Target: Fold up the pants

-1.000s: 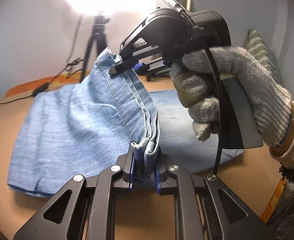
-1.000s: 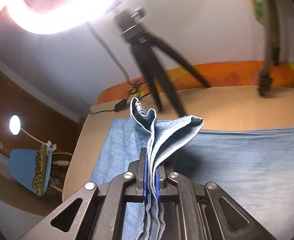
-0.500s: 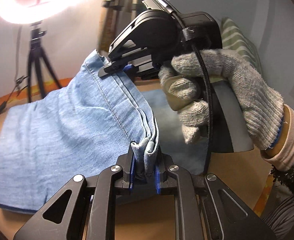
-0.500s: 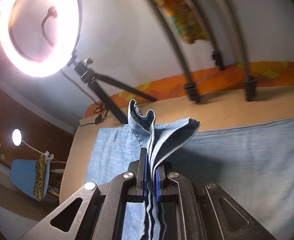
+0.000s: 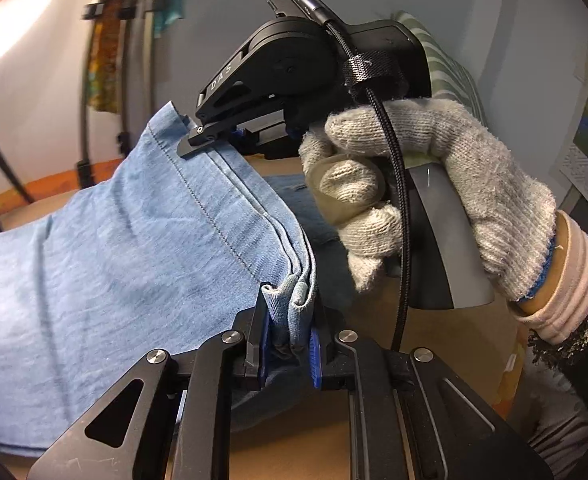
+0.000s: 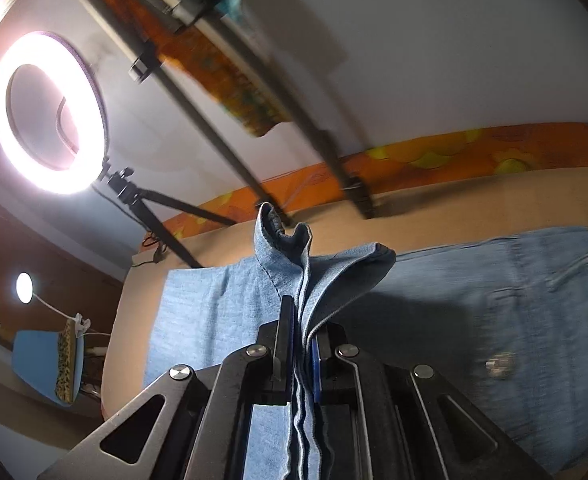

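Light blue denim pants point(image 5: 105, 256) lie on a tan table point(image 5: 302, 444), with their hem end lifted off it. My left gripper point(image 5: 289, 338) is shut on one corner of the bunched hem. The hem runs taut up to my right gripper point(image 5: 217, 136), held by a gloved hand point(image 5: 434, 184) and shut on the hem's other corner. In the right wrist view my right gripper point(image 6: 302, 348) pinches folded layers of the pants point(image 6: 294, 264), which stick up past its fingers. Below, the flat part of the pants point(image 6: 494, 292) shows a pocket and a metal button point(image 6: 501, 363).
A lit ring light point(image 6: 47, 112) on a tripod point(image 6: 161, 216) stands at the table's point(image 6: 434, 208) far left edge. Dark stand legs point(image 6: 334, 168) cross above the far edge beside an orange patterned cloth point(image 6: 474, 152). A striped cushion point(image 5: 450, 68) sits behind the gloved hand.
Both grippers have carried the lifted hem sideways over the lying pants; the ring light and tripod slid left in both views, and the pocket and button have come into the right wrist view.
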`<state>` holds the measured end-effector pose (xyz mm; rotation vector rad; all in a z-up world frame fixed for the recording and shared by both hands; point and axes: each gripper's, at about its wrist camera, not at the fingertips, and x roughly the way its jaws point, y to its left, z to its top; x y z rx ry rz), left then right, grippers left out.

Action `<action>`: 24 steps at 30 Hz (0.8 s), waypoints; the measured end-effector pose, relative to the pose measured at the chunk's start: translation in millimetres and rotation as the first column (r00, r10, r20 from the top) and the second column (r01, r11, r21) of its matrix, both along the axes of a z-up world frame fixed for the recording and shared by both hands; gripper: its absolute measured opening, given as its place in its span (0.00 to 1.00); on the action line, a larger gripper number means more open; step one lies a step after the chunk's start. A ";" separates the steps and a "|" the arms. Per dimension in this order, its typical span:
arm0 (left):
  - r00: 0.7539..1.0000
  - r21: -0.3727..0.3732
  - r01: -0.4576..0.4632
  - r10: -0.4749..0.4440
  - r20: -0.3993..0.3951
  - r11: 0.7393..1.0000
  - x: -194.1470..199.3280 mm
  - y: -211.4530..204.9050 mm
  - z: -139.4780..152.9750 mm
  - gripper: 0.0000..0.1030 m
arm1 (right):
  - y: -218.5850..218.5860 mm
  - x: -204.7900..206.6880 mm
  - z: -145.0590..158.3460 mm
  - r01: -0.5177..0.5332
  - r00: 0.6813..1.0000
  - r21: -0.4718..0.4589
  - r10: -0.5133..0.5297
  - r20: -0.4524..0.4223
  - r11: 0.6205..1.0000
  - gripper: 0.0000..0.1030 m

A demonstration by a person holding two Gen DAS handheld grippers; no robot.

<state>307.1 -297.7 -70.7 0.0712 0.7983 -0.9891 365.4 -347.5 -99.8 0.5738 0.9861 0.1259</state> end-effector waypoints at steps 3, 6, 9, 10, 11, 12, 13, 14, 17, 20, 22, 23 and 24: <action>1.000 -0.003 0.020 -0.020 -0.003 1.000 1.0 -32.7 -2.8 0.13 | -22.0 -5.4 -2.4 0.023 1.000 0.006 -0.023 0.003 1.000 0.04; 0.999 -0.003 0.038 -0.038 0.002 0.999 2.2 -40.6 -2.9 0.13 | -40.7 -11.8 -3.2 0.035 0.999 0.006 -0.035 0.001 0.999 0.04; 0.998 -0.006 0.063 -0.063 0.005 0.998 8.4 -51.0 1.1 0.13 | -57.4 -18.9 -0.2 0.045 0.999 0.003 -0.045 0.005 0.999 0.04; 0.998 -0.006 0.069 -0.069 0.007 0.998 9.8 -56.7 0.7 0.13 | -64.7 -21.6 0.9 0.051 0.999 0.000 -0.051 0.006 0.999 0.04; 0.997 -0.005 0.076 -0.076 0.010 0.997 11.5 -59.1 0.8 0.13 | -69.5 -23.9 2.0 0.054 0.999 -0.005 -0.054 0.007 0.999 0.04; 0.996 -0.001 0.089 -0.089 0.017 0.996 9.3 -75.5 -6.5 0.13 | -74.4 -26.5 2.9 0.058 0.998 -0.009 -0.058 0.008 0.998 0.04; 0.995 -0.001 0.096 -0.096 0.018 0.995 10.2 -81.7 -8.5 0.13 | -82.1 -29.4 3.9 0.065 0.998 -0.015 -0.065 0.008 0.998 0.04; 0.994 -0.002 0.107 -0.107 0.016 0.994 11.7 -90.2 -10.5 0.13 | -87.4 -31.5 4.5 0.071 0.997 -0.018 -0.070 0.008 0.997 0.04; 0.992 -0.006 0.127 -0.127 0.018 0.992 17.3 -104.9 -15.5 0.13 | -106.3 -38.4 5.4 0.086 0.996 -0.033 -0.086 0.006 0.996 0.04; 0.990 -0.018 0.144 -0.144 0.014 0.989 23.6 -119.7 -18.6 0.13 | -124.0 -43.3 5.0 0.105 0.994 -0.039 -0.105 0.001 0.994 0.04; 0.988 -0.023 0.152 -0.151 0.013 0.988 28.9 -131.1 -21.9 0.13 | -134.9 -45.5 3.8 0.113 0.993 -0.057 -0.114 -0.004 0.992 0.04; 0.988 -0.023 0.153 -0.153 0.014 0.988 31.6 -136.3 -24.4 0.13 | -140.2 -45.9 2.4 0.117 0.993 -0.063 -0.117 -0.007 0.991 0.04; 0.988 -0.022 0.154 -0.153 0.013 0.988 33.9 -140.1 -26.6 0.13 | -145.1 -45.7 0.8 0.119 0.993 -0.065 -0.120 -0.009 0.991 0.04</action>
